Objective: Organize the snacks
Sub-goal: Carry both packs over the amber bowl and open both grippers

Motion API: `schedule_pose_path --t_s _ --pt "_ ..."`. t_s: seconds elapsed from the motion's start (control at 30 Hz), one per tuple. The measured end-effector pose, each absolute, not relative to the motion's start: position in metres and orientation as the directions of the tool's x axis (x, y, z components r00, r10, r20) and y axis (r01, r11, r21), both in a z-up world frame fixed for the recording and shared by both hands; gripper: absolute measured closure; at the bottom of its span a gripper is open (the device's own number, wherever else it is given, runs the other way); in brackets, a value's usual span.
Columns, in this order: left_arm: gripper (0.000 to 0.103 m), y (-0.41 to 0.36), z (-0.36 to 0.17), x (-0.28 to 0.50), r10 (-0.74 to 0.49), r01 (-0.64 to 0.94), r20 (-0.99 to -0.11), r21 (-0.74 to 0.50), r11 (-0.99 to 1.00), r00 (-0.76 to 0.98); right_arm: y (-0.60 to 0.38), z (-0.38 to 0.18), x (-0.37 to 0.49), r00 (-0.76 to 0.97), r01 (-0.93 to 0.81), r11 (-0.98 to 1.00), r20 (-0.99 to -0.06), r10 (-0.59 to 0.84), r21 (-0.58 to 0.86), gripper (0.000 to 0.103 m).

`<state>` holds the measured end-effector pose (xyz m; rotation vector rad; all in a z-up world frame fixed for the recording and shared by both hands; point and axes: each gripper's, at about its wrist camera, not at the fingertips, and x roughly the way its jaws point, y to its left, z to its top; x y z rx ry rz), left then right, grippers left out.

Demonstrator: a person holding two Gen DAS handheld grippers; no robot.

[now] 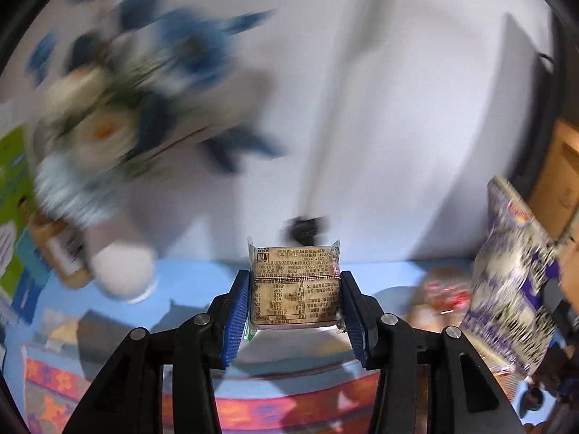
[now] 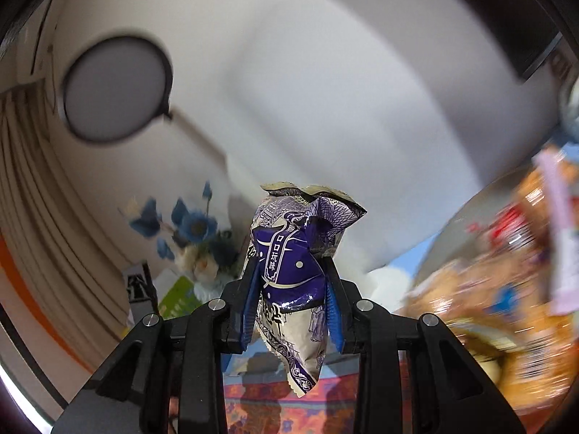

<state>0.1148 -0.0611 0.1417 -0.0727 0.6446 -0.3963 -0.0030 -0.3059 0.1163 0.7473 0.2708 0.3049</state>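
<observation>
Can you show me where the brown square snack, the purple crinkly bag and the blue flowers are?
Brown square snack [image 1: 295, 287]: left wrist view, middle of its printed label.
Purple bag [image 2: 289, 264]: right wrist view, the dark purple panel between the fingers.
Blue flowers [image 2: 197, 226]: right wrist view, the biggest bloom.

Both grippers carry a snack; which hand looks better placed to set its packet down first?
Probably left: the left gripper points down over the blue table with its square packet; the right gripper aims toward the wall.

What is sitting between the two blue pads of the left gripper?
A small square snack packet, its printed label facing the left wrist camera. The left gripper clamps it from both sides, above the blue table.
</observation>
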Motion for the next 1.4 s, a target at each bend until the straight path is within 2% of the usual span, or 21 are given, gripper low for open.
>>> schedule_pose_path --t_s 0.13,0.33,0.4,0.43,0.47,0.5,0.53,0.57,0.6,0.93,1.03,1.1,1.2,1.3,1.4 --pt "0.056 -0.126 0.151 0.108 -0.447 0.442 -0.559 -0.155 0.884 0.698 -0.355 0.115 -0.028 0.932 -0.119 0.690 -0.160 0.325 0.714 0.072" --pt "0.056 -0.211 0.134 0.107 -0.526 0.552 -0.602 -0.163 0.818 0.601 -0.409 0.101 -0.050 0.937 -0.022 0.695 -0.227 0.265 0.719 0.071" --pt "0.051 -0.233 0.125 0.108 -0.536 0.593 -0.630 -0.145 0.792 0.562 -0.424 0.093 -0.050 0.922 0.016 0.705 -0.283 0.264 0.709 0.069" --pt "0.046 -0.245 0.120 0.108 -0.517 0.608 -0.657 -0.111 0.786 0.549 -0.431 0.087 -0.043 0.896 0.047 0.731 -0.352 0.271 0.681 0.069" --pt "0.035 -0.255 0.116 0.109 -0.471 0.601 -0.681 -0.056 0.797 0.561 -0.434 0.083 -0.037 0.867 0.072 0.761 -0.418 0.272 0.645 0.065" --pt "0.026 -0.259 0.113 0.110 -0.426 0.581 -0.689 -0.009 0.814 0.586 -0.437 0.079 -0.031 0.825 0.120 0.804 -0.509 0.246 0.582 0.052" --pt "0.011 -0.260 0.112 0.109 -0.404 0.565 -0.686 0.013 0.825 0.605 -0.441 0.076 -0.027 0.788 0.159 0.835 -0.578 0.214 0.526 0.032" --pt "0.007 -0.258 0.112 0.109 -0.405 0.559 -0.676 0.012 0.829 0.616 -0.444 0.073 -0.027 0.771 0.182 0.850 -0.608 0.190 0.495 0.022" --pt "0.007 -0.256 0.112 0.108 -0.415 0.561 -0.672 0.001 0.828 0.613 -0.450 0.073 -0.030 0.767 0.197 0.856 -0.619 0.169 0.477 0.018" --pt "0.006 -0.222 0.145 0.078 -0.385 0.484 -0.656 -0.035 0.874 0.649 -0.473 0.104 -0.054 0.825 0.203 0.848 -0.551 0.121 0.490 0.018" --pt "0.000 -0.202 0.153 0.060 -0.355 0.439 -0.656 -0.040 0.898 0.666 -0.464 0.121 -0.059 0.839 0.143 0.868 -0.523 0.148 0.475 0.017" --pt "0.000 -0.193 0.151 0.050 -0.333 0.414 -0.675 -0.045 0.909 0.658 -0.447 0.132 -0.062 0.838 0.067 0.908 -0.518 0.174 0.414 0.013" --pt "0.000 -0.175 0.146 0.027 -0.286 0.366 -0.685 -0.030 0.930 0.670 -0.414 0.138 -0.066 0.823 -0.031 0.971 -0.546 0.159 0.235 0.000" --pt "0.000 -0.162 0.133 0.000 -0.218 0.310 -0.681 0.013 0.951 0.699 -0.386 0.129 -0.070 0.809 -0.066 0.994 -0.579 0.105 0.089 0.000" --pt "0.000 -0.152 0.117 -0.019 -0.186 0.267 -0.672 0.018 0.964 0.717 -0.372 0.109 -0.071 0.783 -0.069 0.995 -0.615 0.095 0.067 0.000"
